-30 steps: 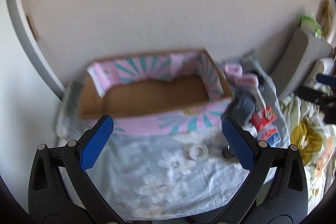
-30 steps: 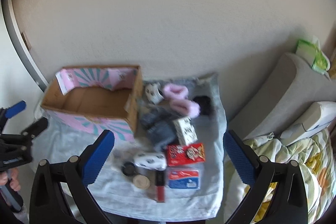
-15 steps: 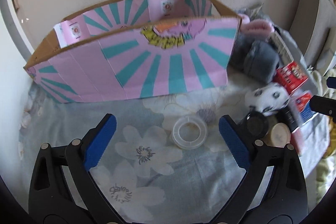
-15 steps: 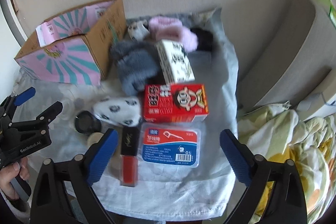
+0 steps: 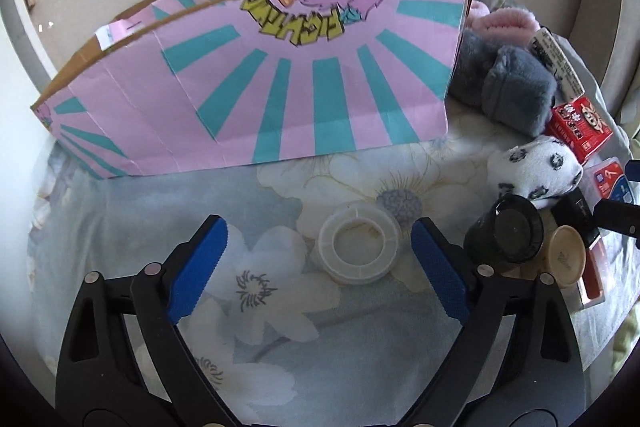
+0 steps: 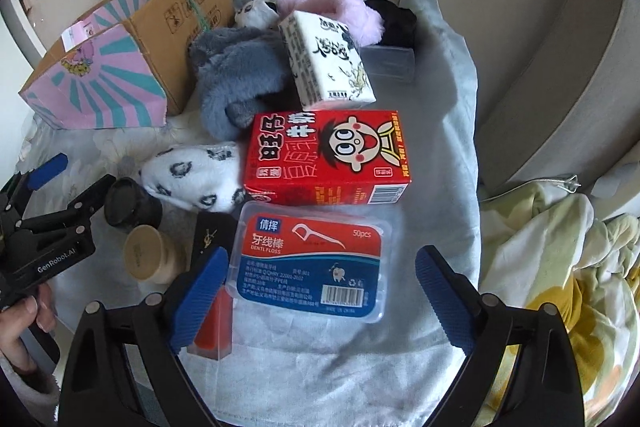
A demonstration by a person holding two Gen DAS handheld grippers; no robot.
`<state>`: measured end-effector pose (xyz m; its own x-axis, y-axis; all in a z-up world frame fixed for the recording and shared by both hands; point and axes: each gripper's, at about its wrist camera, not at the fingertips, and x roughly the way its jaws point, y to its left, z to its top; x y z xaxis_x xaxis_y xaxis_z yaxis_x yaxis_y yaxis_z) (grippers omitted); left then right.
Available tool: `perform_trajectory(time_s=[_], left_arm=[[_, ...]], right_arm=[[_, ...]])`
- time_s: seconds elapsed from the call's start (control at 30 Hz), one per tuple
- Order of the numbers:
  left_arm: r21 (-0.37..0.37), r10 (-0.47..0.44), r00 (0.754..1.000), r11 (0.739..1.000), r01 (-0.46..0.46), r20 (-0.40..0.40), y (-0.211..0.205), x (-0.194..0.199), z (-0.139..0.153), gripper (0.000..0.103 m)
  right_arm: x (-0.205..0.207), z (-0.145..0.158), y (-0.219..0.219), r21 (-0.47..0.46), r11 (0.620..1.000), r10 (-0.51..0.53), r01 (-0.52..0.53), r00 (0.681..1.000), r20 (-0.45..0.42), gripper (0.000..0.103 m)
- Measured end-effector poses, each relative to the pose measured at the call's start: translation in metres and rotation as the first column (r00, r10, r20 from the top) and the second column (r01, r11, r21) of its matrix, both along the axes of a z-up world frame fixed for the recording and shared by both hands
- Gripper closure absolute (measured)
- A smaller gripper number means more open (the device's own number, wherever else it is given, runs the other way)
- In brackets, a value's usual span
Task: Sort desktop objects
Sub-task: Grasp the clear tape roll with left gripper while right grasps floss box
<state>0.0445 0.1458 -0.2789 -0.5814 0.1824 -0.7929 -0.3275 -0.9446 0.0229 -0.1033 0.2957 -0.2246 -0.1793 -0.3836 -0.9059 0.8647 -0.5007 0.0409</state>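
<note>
Dropping low over the cloth-covered tabletop (image 5: 132, 211), the left gripper (image 5: 318, 249) now has the clear tape roll (image 5: 359, 246) lying between its fingertips, nearer the right one, where a second ago that view showed mostly wall and the box's open top. Its jaws have just been closing a little but stand wide, with nothing gripped. Ahead stands the pink and teal cardboard box (image 5: 256, 83), its inside now hidden behind the near wall.

From the right wrist, the right gripper (image 6: 320, 285) has likewise come down, jaws narrowed slightly yet wide and empty, the dental floss case (image 6: 310, 259) lying between and just ahead of its fingertips. Both look ready to pick. A red item (image 6: 212, 327) is half covered by the left fingertip; its kind is unclear.
</note>
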Motion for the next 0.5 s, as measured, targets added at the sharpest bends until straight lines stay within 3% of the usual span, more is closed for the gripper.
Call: perform_trajectory(time_s=[0.17, 0.23, 0.33, 0.4, 0.47, 0.5], left_arm=[[0.011, -0.001, 1.0, 1.0, 0.001, -0.007, 0.002, 0.0, -0.002, 0.013], [0.024, -0.009, 1.0, 1.0, 0.009, -0.011, 0.002, 0.001, -0.002, 0.018], [0.037, -0.028, 0.999, 0.999, 0.029, -0.016, 0.003, 0.003, -0.001, 0.026], [0.045, -0.043, 0.999, 0.998, 0.044, -0.022, 0.004, 0.005, -0.001, 0.035], [0.063, -0.067, 0.997, 0.996, 0.069, -0.023, 0.005, 0.007, 0.0, 0.057], [0.065, -0.079, 0.997, 0.995, 0.081, -0.025, 0.006, 0.008, 0.0, 0.063]], right_arm=[[-0.007, -0.006, 0.001, 0.027, 1.0, 0.001, 0.0, 1.0, -0.001, 0.009], [-0.007, -0.009, 0.002, 0.032, 0.999, 0.008, -0.008, 1.0, 0.003, 0.011], [-0.006, -0.011, 0.001, 0.037, 0.999, 0.018, -0.018, 1.0, 0.005, 0.023], [-0.005, -0.011, 0.0, 0.039, 0.999, 0.017, -0.017, 1.0, -0.006, 0.025], [-0.004, -0.011, 0.0, 0.04, 0.999, 0.011, -0.01, 1.0, -0.024, 0.025], [-0.005, -0.011, 0.0, 0.039, 0.999, 0.009, -0.008, 1.0, -0.025, 0.025]])
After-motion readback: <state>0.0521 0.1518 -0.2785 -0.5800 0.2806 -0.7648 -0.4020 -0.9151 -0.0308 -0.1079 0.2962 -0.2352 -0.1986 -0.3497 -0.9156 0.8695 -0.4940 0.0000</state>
